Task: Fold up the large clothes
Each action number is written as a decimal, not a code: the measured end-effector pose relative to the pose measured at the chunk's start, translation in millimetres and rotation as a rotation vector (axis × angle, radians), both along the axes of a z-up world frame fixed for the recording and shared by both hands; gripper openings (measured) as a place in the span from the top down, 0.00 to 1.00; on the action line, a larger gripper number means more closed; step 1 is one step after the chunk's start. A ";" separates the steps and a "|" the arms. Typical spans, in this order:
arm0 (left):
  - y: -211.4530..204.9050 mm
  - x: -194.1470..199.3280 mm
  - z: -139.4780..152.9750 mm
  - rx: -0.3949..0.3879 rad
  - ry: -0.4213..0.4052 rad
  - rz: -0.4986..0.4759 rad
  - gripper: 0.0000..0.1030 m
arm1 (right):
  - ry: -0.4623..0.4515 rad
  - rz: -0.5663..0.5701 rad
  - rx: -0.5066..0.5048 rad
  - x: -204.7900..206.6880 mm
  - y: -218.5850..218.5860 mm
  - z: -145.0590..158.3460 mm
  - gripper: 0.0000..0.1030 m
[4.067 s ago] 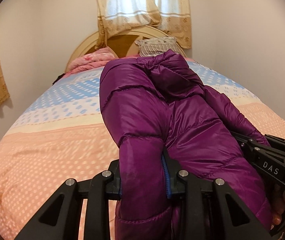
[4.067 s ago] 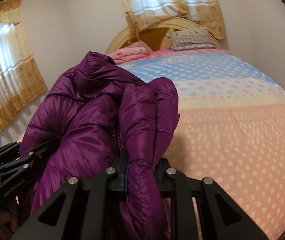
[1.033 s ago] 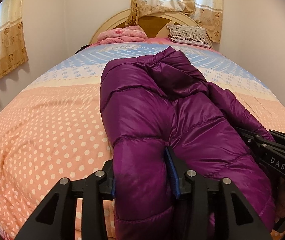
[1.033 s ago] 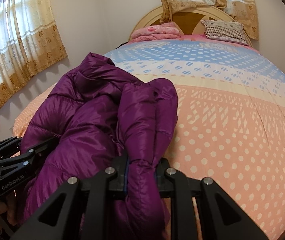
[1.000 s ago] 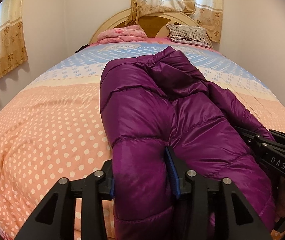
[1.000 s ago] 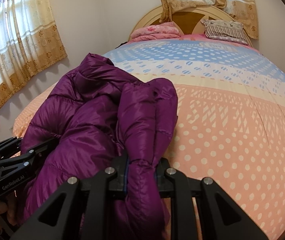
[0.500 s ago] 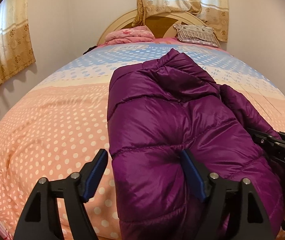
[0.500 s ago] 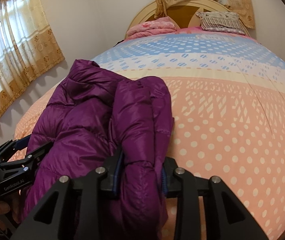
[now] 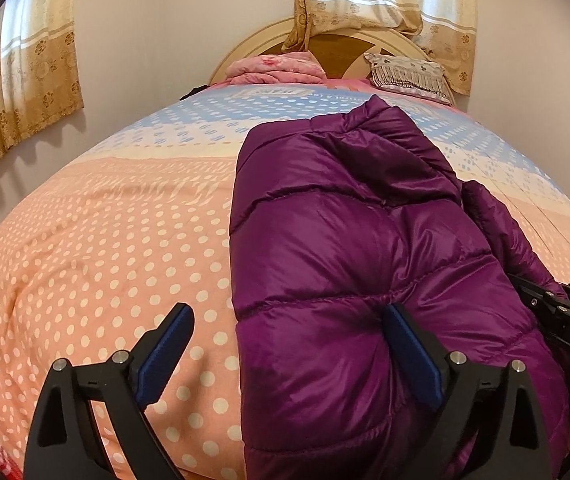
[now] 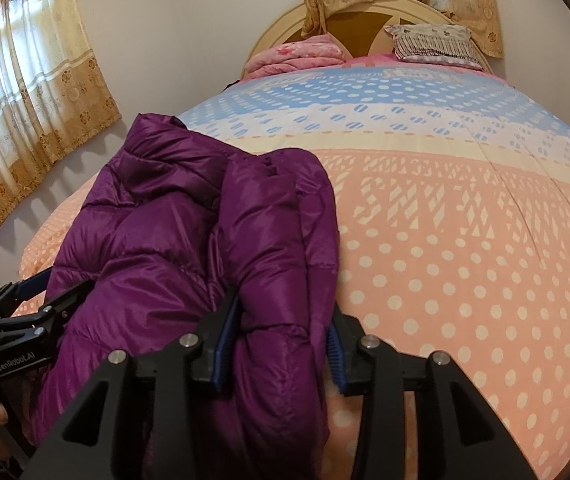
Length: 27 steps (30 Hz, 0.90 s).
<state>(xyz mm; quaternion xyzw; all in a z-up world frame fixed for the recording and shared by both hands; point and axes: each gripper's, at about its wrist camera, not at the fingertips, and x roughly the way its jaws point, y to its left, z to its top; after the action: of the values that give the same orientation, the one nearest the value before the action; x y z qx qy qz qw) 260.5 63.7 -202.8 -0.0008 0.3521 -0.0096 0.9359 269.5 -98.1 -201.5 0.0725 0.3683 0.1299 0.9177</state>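
A purple puffer jacket (image 9: 357, 248) lies folded lengthwise on the bed's near end; it also shows in the right wrist view (image 10: 189, 248). My left gripper (image 9: 289, 332) is open: its left finger is over the bedspread, its right finger presses the jacket's top, and nothing is held. My right gripper (image 10: 281, 336) has its jaws around the jacket's right edge, parted wider than before; whether the pads still touch the cloth is unclear. Each gripper appears at the edge of the other's view.
The bed (image 9: 105, 240) has a peach, cream and blue dotted cover. A pink folded blanket (image 9: 277, 68) and a fringed pillow (image 9: 409, 74) lie by the headboard. Curtained windows are on the left and behind. Walls stand close on both sides.
My left gripper has opened wide and let go of the jacket's left edge. The right jaws have widened around the right edge. The jacket has settled lower onto the bed.
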 end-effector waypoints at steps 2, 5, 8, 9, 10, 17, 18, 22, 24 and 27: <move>1.4 -1.0 -1.6 -0.011 -0.005 0.004 0.06 | 0.001 -0.004 -0.004 0.5 0.9 -0.6 0.55; 1.0 -2.0 -1.5 0.000 -0.007 0.005 0.06 | 0.003 -0.008 -0.006 0.9 0.8 -0.8 0.54; -1.7 -5.2 1.2 0.025 -0.009 0.012 0.06 | 0.006 -0.013 -0.008 0.6 1.2 1.9 0.53; -2.5 -6.5 3.2 0.033 -0.010 0.017 0.06 | 0.007 -0.013 -0.006 0.7 1.2 3.5 0.53; -3.3 -7.3 4.1 0.036 -0.011 0.017 0.06 | 0.007 -0.012 -0.005 0.8 1.2 4.8 0.52; -7.9 -7.2 6.7 0.063 -0.012 0.001 0.06 | 0.022 -0.019 -0.023 5.4 0.9 2.4 0.44; -6.6 -7.0 6.1 0.054 -0.011 0.001 0.06 | 0.021 -0.020 -0.023 5.6 0.9 2.1 0.44; -2.4 -5.8 3.9 0.020 -0.002 0.004 0.06 | 0.012 -0.016 -0.039 4.8 2.8 0.3 0.44; -2.1 -5.9 3.7 0.021 -0.003 0.003 0.06 | 0.012 -0.017 -0.045 5.0 3.2 -1.1 0.43; -1.2 -7.1 6.1 0.038 0.000 0.008 0.06 | 0.013 -0.026 -0.046 4.5 1.2 -0.8 0.39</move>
<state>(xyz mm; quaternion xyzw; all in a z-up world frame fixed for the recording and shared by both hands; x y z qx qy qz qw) 253.4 62.4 -196.7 0.0154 0.3524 0.0010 0.9357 274.0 -96.8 -202.4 0.0571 0.3763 0.1093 0.9182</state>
